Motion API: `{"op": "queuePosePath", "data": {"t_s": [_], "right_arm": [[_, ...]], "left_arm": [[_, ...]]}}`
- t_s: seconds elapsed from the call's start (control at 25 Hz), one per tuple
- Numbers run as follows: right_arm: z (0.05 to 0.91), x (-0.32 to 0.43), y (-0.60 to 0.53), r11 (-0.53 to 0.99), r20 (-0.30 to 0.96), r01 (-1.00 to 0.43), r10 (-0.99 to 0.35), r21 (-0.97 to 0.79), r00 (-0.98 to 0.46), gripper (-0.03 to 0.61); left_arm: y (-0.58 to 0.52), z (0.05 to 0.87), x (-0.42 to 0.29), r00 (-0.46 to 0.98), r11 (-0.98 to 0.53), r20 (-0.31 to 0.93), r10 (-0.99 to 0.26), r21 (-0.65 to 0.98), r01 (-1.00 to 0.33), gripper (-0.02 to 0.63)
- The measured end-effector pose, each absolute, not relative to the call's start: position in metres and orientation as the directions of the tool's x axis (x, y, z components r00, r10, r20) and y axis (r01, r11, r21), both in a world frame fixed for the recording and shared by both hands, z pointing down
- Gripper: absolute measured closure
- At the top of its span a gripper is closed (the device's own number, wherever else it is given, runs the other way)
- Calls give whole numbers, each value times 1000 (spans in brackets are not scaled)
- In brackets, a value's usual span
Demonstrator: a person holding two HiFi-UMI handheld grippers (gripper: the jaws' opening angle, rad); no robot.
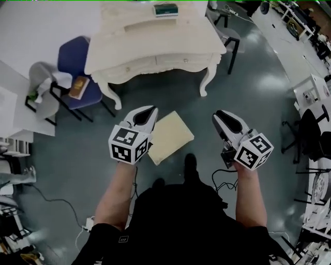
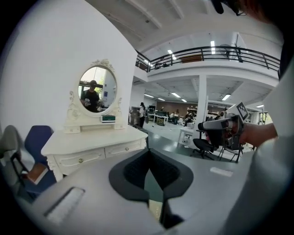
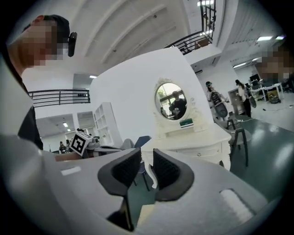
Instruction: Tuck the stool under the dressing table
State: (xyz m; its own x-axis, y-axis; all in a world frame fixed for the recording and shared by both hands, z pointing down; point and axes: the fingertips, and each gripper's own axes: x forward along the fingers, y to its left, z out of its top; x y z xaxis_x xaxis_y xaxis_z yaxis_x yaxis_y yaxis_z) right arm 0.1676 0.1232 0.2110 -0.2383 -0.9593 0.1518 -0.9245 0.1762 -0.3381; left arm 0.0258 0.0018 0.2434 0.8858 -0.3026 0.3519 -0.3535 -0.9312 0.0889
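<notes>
cream padded stool (image 1: 170,135) sits just in front of the table (image 1: 170,46). left gripper (image 1: 148,113) beside it is closed, empty; right gripper (image 1: 221,118) on the other side is slightly apart, empty. probably light, stiff frame, soft top; i'd take the seat's side edges.

Nothing legible anywhere. The small green box (image 1: 166,9) at the back edge of the cream carved bench (image 1: 155,41) bears a pale label too small to read. The left white marker cube (image 1: 128,145) and the right white marker cube (image 1: 253,151) show only black square patterns.
</notes>
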Motion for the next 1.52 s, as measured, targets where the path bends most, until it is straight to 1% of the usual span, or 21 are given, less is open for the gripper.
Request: {"op": "queuePosePath", "data": {"t_s": [0.12,0.32,0.48,0.64,0.8,1.0,1.16,1.32,1.52], "right_arm": [[217,188,88,264,178,-901,-924,-345,-339,491],[241,194,46,429,212,-824,-825,-370,-524,491],[264,191,23,491,255,-781,-757,-387,-602,491],[289,167,11,522,297,-746,-697,-413,-652,491],[321,134,2,532,375,-732,-633,-426,-678,491],[372,97,9,550,500,-721,-523,-421,-690,457],[415,81,15,523,565,-738,-483,-427,-669,445],[466,62,28,504,608,-743,-442,-440,-660,440],[539,60,39,456,669,-760,-384,-462,-637,428]], "left_arm": [[-17,249,39,855,-893,366,-368,118,-435,594],[-43,263,43,773,-797,394,-497,146,-586,594],[-46,278,35,724,-743,416,-550,153,-652,594],[-45,303,10,683,-690,446,-578,180,-701,594],[-41,333,-19,658,-654,474,-585,204,-729,594],[-28,382,-46,645,-604,512,-567,274,-749,591],[-17,422,-62,648,-594,539,-538,303,-745,577],[-2,478,-79,628,-584,601,-494,305,-752,554],[5,549,-90,591,-511,678,-437,354,-784,516]]}}
